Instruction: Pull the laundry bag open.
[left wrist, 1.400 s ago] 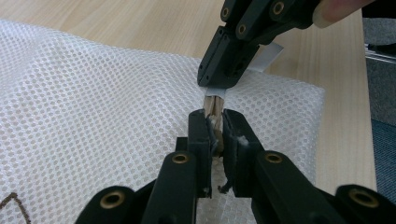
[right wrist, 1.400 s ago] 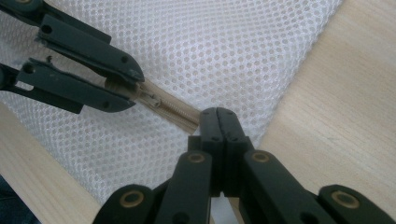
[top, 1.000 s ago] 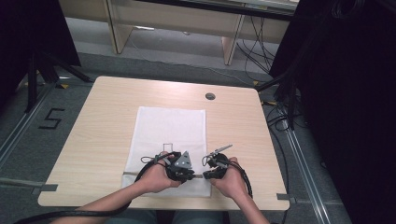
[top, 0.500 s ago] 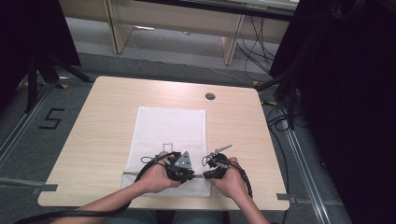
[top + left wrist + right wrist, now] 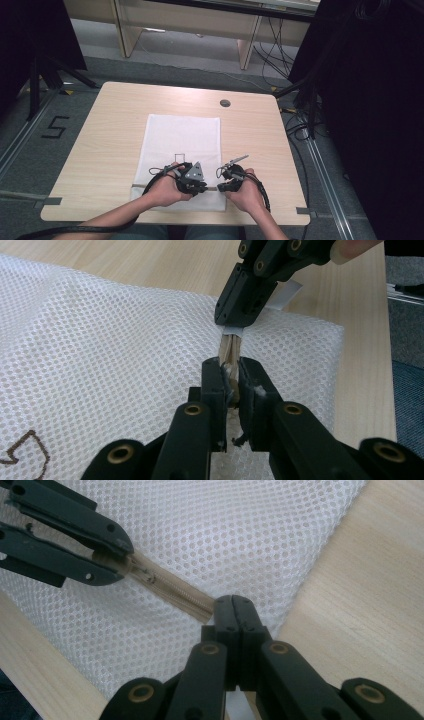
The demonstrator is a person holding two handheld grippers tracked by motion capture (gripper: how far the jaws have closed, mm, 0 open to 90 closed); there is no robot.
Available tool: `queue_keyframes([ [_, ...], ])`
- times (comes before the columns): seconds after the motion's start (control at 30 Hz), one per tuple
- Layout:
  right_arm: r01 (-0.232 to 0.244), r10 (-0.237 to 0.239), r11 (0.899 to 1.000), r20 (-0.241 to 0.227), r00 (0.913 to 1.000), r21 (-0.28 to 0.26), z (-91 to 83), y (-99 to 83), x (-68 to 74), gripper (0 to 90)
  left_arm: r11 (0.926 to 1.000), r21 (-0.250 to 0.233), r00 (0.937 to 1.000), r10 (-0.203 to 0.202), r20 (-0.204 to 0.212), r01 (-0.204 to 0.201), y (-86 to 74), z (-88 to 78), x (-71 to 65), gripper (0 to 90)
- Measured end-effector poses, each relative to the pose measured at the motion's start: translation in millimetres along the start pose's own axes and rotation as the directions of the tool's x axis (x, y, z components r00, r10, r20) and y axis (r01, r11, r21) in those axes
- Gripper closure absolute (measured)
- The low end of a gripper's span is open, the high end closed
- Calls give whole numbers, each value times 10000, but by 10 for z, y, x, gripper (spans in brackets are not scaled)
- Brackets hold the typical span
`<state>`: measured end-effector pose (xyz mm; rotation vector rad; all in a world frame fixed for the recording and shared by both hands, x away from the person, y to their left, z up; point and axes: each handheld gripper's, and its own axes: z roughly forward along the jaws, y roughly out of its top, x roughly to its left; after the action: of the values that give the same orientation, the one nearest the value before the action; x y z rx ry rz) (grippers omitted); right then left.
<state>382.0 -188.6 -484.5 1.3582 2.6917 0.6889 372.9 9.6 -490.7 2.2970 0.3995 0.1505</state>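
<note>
High view: a white mesh bag (image 5: 182, 150) lies flat on the wooden table (image 5: 100, 135), its long side running away from the person. A small brown square mark (image 5: 179, 158) sits on the bag near its middle. Both hands come in from the bottom edge and rest at the bag's near end. The left gripper (image 5: 196, 184) lies over the near end of the bag, its grey plate on top. The right gripper (image 5: 223, 186) sits just beside it, at the bag's near right corner. A dark round hole (image 5: 225, 103) shows in the table beyond the bag.

Left gripper view: the left gripper (image 5: 230, 375) is clenched on the beige zipper (image 5: 229, 347), which stands up between its jaws. Just beyond it the right gripper (image 5: 235, 322) pinches the end of the same zipper, close to the bag's edge. The mesh (image 5: 100, 350) spreads out to the left.

Right gripper view: the right gripper (image 5: 233, 602) has its jaws pressed together on the zipper's end. The zipper (image 5: 172, 587) runs taut and slanting up to the left gripper (image 5: 122, 555), which grips it farther along. Bare table (image 5: 360, 590) shows to the right of the bag.
</note>
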Motion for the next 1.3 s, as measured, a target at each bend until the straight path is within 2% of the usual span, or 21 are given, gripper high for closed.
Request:
queue_keyframes([
  [0.03,101,-102,9999,-16,9999,-47,4,1,-8,900,9979,371,9986,532,17,-532,3,-39,39,818],
  [0.07,22,-22,10000,-6,10000,-15,1,1,-3,900,10000,-18,10000,-9,56,9,-7,-18,13,818],
  [0.1,-204,203,9998,31,9998,89,-7,-1,12,900,10000,-25,10000,36,-3,-36,-9,-23,13,818],
  [0.2,-200,200,9998,34,9998,71,-6,-1,11,900,10000,-25,10000,17,20,-17,-14,-23,9,818],
  [0.27,58,-58,10000,5,10000,-47,4,1,-7,900,10000,-11,10000,9,5,-9,-13,-26,7,818],
  [0.3,74,-74,10000,-18,10000,-35,3,1,-7,900,9999,-3,9999,160,2,-160,-10,-30,16,818],
  [0.33,-222,221,9997,36,9997,76,-6,-1,12,900,9999,-4,9999,105,9,-105,-11,-30,13,818],
  [0.37,-239,239,9997,62,9997,80,-6,-1,10,900,9999,-4,9999,105,9,-105,-11,-30,13,818],
  [0.5,-203,203,9998,22,9998,90,-7,-1,12,900,10000,-66,10000,-57,64,58,-20,-48,20,818],
  [0.63,-201,200,9998,32,9998,94,-7,0,12,900,10000,-9,10000,50,13,-50,-27,-69,31,818],
  [0.77,-188,187,9998,57,9998,103,-5,1,16,900,10000,-51,10000,-73,32,73,-28,-69,22,818],
  [0.83,-198,197,9997,44,9998,108,-7,1,15,900,10000,-34,10000,-39,40,39,-29,-80,30,818],
  [0.87,-203,202,9997,38,9998,100,-7,0,15,900,9999,-55,9999,130,-12,-130,-28,-88,41,818],
  [0.9,-201,201,9997,43,9998,107,-7,0,15,900,9999,-55,9999,130,-12,-130,-28,-88,41,818],
  [0.93,-193,193,9998,42,9998,102,-6,1,15,900,9999,-72,10000,-80,46,80,-33,-91,32,818],
  [1.17,-205,205,9997,36,9998,106,-7,1,14,900,10000,-30,10000,49,35,-49,-33,-115,43,818],
  [1.3,-210,210,9997,33,9998,86,-7,0,12,900,10000,-22,10000,-40,11,40,-40,-123,37,818],
])
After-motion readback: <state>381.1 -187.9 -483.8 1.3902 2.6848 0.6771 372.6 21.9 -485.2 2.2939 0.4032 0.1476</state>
